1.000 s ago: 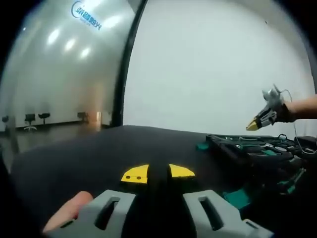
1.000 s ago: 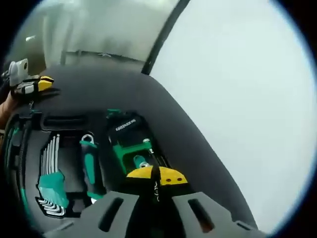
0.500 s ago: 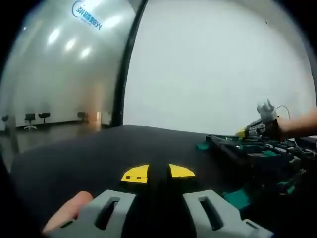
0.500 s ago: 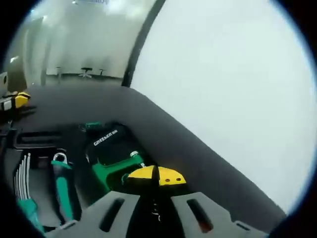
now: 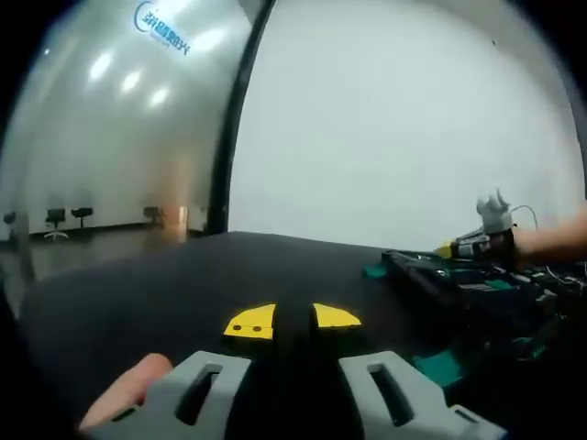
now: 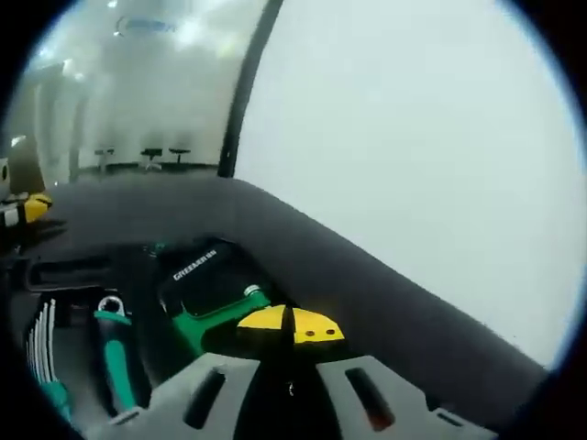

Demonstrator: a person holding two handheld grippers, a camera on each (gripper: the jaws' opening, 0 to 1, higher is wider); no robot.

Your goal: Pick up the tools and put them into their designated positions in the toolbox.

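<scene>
Toolbox [image 6: 64,275] trays lie just ahead and to the left of the right gripper [image 6: 289,325], whose yellow-tipped jaws are clenched together with only a thin seam between them; whether anything is pinched there I cannot tell. Right in front of those tips sits a green and black tool [image 6: 215,293] with white lettering on its dark top. Further left in the same tray lies a wrench with a teal handle [image 6: 112,353], and beyond it, at the view's left edge, a row of hex keys [image 6: 41,348] in a teal holder.

In the left gripper view, the left gripper [image 5: 292,321] has its yellow tips a little apart with nothing between them, over the black table [image 5: 165,284]. A fingertip [image 5: 128,390] shows beside its left jaw. Well off to the right of this gripper the open toolbox is seen side-on, with the right gripper reaching over its far end.
</scene>
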